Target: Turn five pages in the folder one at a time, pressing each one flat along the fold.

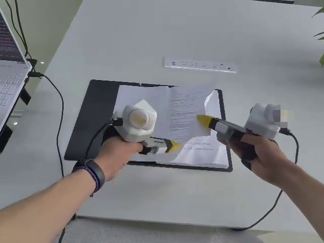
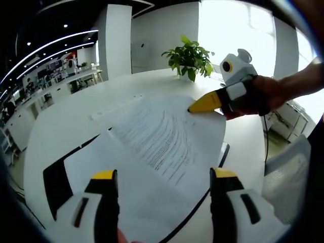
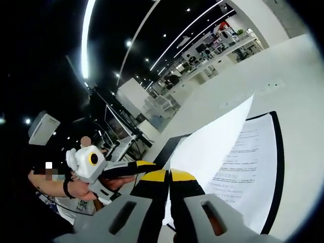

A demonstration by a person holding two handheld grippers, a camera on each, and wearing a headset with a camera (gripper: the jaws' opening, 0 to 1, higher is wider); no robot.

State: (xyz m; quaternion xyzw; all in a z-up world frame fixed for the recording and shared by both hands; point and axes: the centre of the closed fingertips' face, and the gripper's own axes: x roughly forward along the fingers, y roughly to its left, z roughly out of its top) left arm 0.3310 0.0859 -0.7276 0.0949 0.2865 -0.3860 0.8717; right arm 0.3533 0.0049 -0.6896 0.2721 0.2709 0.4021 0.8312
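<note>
A black folder (image 1: 90, 117) lies open on the white table. One printed page (image 1: 186, 112) is lifted and curls over the stack. My right gripper (image 1: 205, 120) is shut on that page's right edge; in the right gripper view the page (image 3: 217, 147) runs in between the closed yellow tips of the right gripper (image 3: 169, 177). My left gripper (image 1: 173, 146) sits low at the folder's front edge, near the fold. In the left gripper view, the left gripper (image 2: 163, 174) is open, with the raised page (image 2: 162, 142) ahead of its jaws and the right gripper (image 2: 205, 103) pinching the far corner.
A white power strip (image 1: 200, 64) lies beyond the folder. A laptop (image 1: 7, 76) stands at the left edge, with a black cable (image 1: 59, 109) trailing past the folder. A potted plant (image 2: 190, 58) stands at the table's far side. White tabletop (image 1: 152, 35) surrounds the folder.
</note>
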